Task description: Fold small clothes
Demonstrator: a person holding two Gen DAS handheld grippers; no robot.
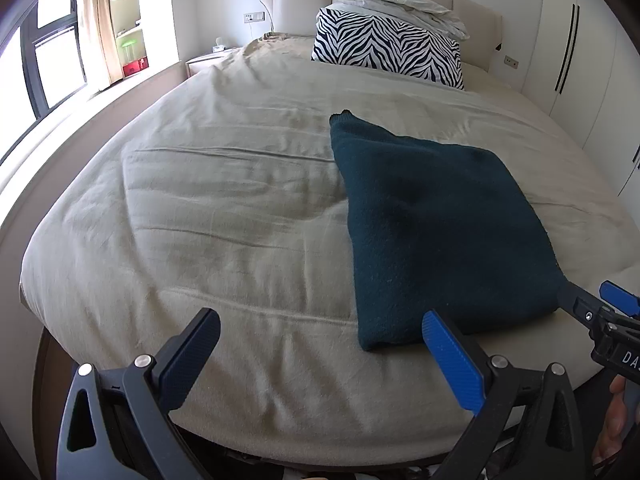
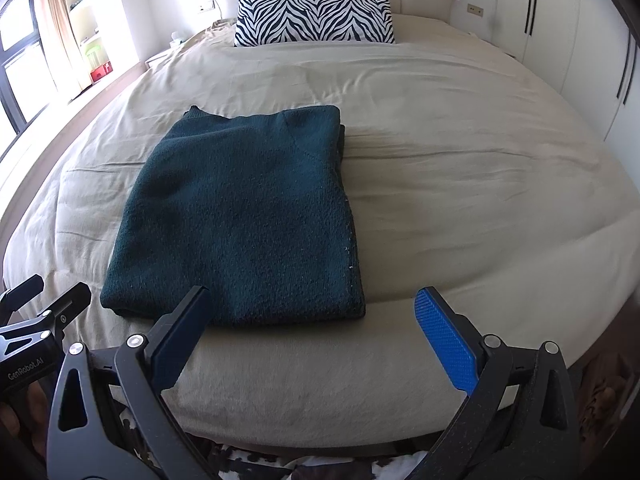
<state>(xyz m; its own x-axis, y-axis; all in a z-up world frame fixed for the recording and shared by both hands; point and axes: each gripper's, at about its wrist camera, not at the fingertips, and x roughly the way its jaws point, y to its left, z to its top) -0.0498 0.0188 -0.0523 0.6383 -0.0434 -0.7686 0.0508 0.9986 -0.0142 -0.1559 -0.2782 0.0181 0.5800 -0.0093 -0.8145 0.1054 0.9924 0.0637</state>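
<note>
Item: dark teal sweater [image 2: 240,216], folded into a rough rectangle, lying flat on the beige bed cover [image 2: 460,160] near the foot edge of the bed, closest to you.

Your left tool [image 1: 320,344]: fingers spread wide, nothing between them. It hovers over the near edge of the bed; its blue-padded finger [image 1: 448,360] overlaps the sweater's near left corner in the left view, though contact cannot be confirmed.

Your right tool [image 2: 316,320]: likewise spread wide and empty. Its dark finger [image 2: 184,328] sits in front of the sweater's near edge, its blue one off to the right over bare cover.

Seen only from the right wrist: the sweater's full outline — a seam curving across the upper right of the top layer, stacked layers showing along the right edge and far right corner, and a small knit corner poking out at the far left. Your left tool appears here at the lower left edge, marked "GenRobot.AI", with part of a hand behind it.

Seen only from the left wrist: the wide stretch of wrinkled cover left of the sweater, bare of clothing, and your right tool entering at the far right, tips just beside the sweater's near right corner.

Both views: a zebra-print pillow [image 1: 388,48] at the headboard with a white bundle of bedding [image 1: 400,0] piled on it — well apart from the sweater. Window and curtain on the left, white wardrobe doors on the right.
</note>
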